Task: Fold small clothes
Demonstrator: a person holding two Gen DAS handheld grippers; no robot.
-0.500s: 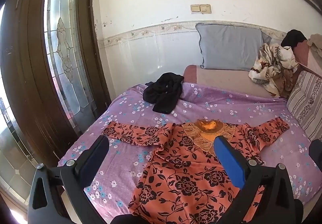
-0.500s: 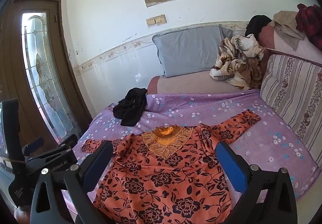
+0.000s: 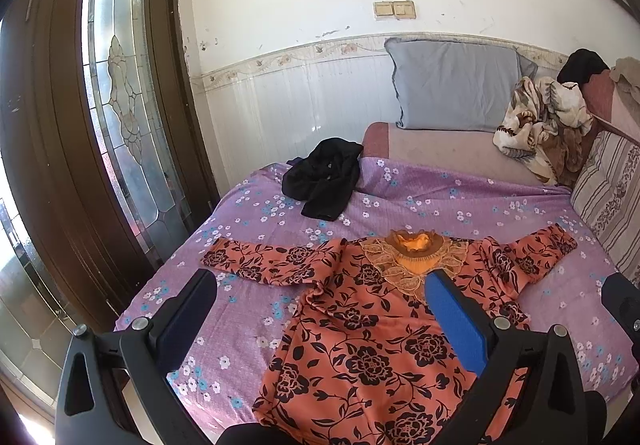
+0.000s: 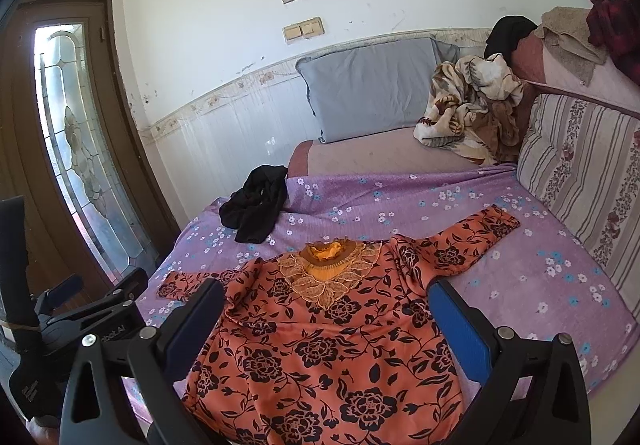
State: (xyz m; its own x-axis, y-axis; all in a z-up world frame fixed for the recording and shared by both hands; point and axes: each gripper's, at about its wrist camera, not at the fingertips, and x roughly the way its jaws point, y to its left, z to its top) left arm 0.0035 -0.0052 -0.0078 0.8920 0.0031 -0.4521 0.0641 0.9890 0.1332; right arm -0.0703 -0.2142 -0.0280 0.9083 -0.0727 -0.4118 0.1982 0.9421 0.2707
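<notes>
A small orange top with black flowers [image 3: 360, 329] [image 4: 332, 349] lies spread flat on the purple flowered bedsheet [image 3: 248, 325] [image 4: 520, 285], both sleeves out and a lace collar at the neck. My left gripper [image 3: 320, 285] hovers above its left half, jaws wide open and empty. My right gripper [image 4: 326, 295] hangs over the chest of the top, also open with nothing in it. In the right wrist view the left gripper's body [image 4: 72, 317] shows at the left edge.
A crumpled black garment [image 3: 324, 185] [image 4: 256, 209] lies further back on the sheet. A grey pillow [image 3: 452, 89], a patterned blanket [image 3: 540, 121] and a striped cushion [image 4: 580, 173] line the back and right. A wooden door with glass [image 3: 116, 117] stands left of the bed.
</notes>
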